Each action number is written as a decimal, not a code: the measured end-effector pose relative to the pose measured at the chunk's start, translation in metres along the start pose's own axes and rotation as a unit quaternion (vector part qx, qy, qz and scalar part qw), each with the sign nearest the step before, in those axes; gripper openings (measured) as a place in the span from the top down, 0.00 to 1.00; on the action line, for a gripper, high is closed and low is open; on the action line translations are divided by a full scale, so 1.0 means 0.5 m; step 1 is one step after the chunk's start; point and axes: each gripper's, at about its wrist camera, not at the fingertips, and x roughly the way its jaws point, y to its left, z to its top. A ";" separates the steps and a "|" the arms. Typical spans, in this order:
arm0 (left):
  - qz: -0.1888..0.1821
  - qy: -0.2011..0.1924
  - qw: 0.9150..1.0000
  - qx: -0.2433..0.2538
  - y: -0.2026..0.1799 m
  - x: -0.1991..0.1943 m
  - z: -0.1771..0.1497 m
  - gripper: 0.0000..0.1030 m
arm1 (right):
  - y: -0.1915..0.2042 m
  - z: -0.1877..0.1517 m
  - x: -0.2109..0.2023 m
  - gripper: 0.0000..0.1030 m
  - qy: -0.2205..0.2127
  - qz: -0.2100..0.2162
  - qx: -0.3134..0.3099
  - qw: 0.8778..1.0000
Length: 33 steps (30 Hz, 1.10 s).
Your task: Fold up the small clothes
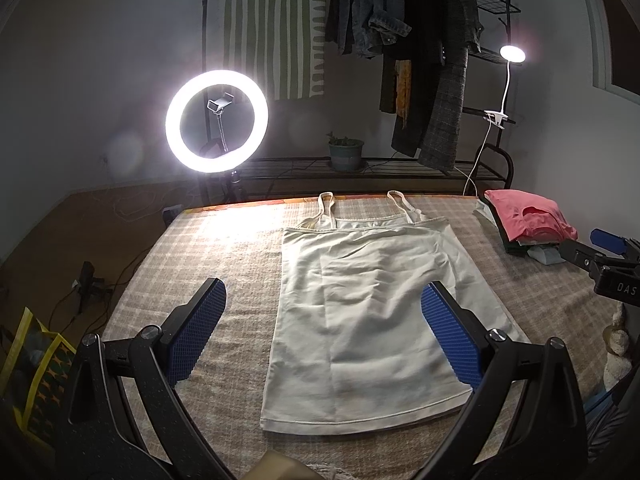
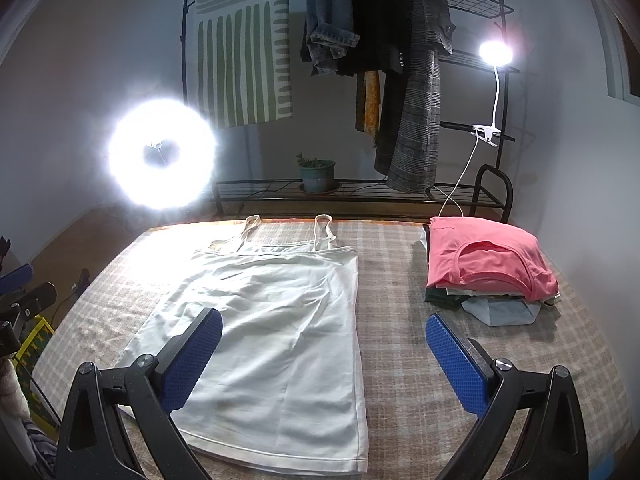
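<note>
The left gripper [image 1: 324, 320] hovers with fingers spread wide above the white camisole [image 1: 360, 316], which lies flat on the checked table [image 1: 208, 248]. The right gripper [image 2: 324, 356], partly lettered "DAS", hovers likewise spread and empty, left of the folded pile [image 2: 488, 268] at far right.

The only readable lettering is "DAS" in pale capitals on the black body of the right gripper [image 1: 612, 276], seen at the right edge of the left wrist view; the word runs off the frame, so the rest cannot be read. The yellow-edged dark bag with a small orange repeating pattern [image 1: 36, 364] at the lower left carries motifs only, with no legible words. No other text, number or label can be made out in either view.
</note>
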 end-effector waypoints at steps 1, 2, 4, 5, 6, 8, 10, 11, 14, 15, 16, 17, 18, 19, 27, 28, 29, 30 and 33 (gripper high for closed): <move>0.000 0.001 1.000 0.000 0.003 0.001 -0.002 0.03 | 0.003 0.000 0.000 0.00 0.000 0.000 -0.001 1.000; 0.001 0.002 1.000 -0.001 0.004 0.002 -0.005 0.03 | 0.006 0.000 0.001 0.00 0.000 0.000 -0.002 1.000; 0.001 0.002 1.000 -0.002 0.005 0.003 -0.006 0.03 | 0.010 0.000 0.002 0.00 0.000 0.002 -0.003 1.000; 0.001 0.003 1.000 -0.003 0.007 0.003 -0.008 0.03 | 0.011 0.000 0.003 0.00 0.000 0.003 -0.003 1.000; 0.001 0.004 1.000 -0.004 0.008 0.004 -0.010 0.03 | 0.014 0.000 0.004 0.00 -0.001 0.004 -0.004 1.000; 0.001 0.005 1.000 -0.005 0.009 0.005 -0.012 0.03 | 0.016 0.001 0.003 0.00 -0.001 0.006 -0.005 1.000; 0.003 0.009 1.000 -0.006 0.011 0.008 -0.014 0.03 | 0.020 0.001 0.004 0.00 -0.002 0.007 -0.007 1.000; 0.004 0.012 1.000 -0.008 0.013 0.009 -0.017 0.03 | 0.022 0.002 0.005 0.00 -0.002 0.008 -0.009 1.000; 0.005 0.020 1.000 -0.010 0.020 0.014 -0.020 0.03 | 0.029 0.003 0.009 0.00 -0.001 0.011 -0.012 1.000; 0.006 0.023 1.000 -0.010 0.022 0.016 -0.022 0.03 | 0.032 0.003 0.011 0.00 -0.001 0.012 -0.012 1.000; 0.007 0.028 1.000 -0.010 0.025 0.020 -0.025 0.03 | 0.036 0.003 0.013 0.00 -0.001 0.012 -0.015 1.000; 0.006 0.034 0.999 -0.012 0.030 0.025 -0.027 0.03 | 0.038 0.003 0.015 0.00 -0.001 0.013 -0.016 1.000; 0.004 0.042 0.999 -0.015 0.036 0.031 -0.031 0.03 | 0.043 0.004 0.018 0.00 0.000 0.014 -0.019 1.000; -0.003 0.057 0.998 -0.021 0.045 0.043 -0.037 0.03 | 0.049 0.005 0.022 0.00 0.001 0.015 -0.022 1.000; -0.026 0.122 0.989 -0.075 0.111 0.086 -0.078 0.03 | 0.113 0.039 0.047 0.00 -0.014 0.037 -0.052 0.998; -0.017 0.127 0.989 -0.071 0.114 0.091 -0.083 0.03 | 0.124 0.045 0.054 0.00 -0.014 0.043 -0.056 0.997; -0.014 0.134 0.988 -0.070 0.119 0.097 -0.089 0.03 | 0.136 0.050 0.065 0.00 -0.010 0.052 -0.059 0.997; -0.015 0.145 0.987 -0.073 0.124 0.105 -0.096 0.03 | 0.145 0.053 0.073 0.00 -0.006 0.060 -0.062 0.996; -0.014 0.171 0.981 -0.087 0.139 0.126 -0.116 0.14 | 0.181 0.063 0.113 0.00 0.012 0.084 -0.082 0.993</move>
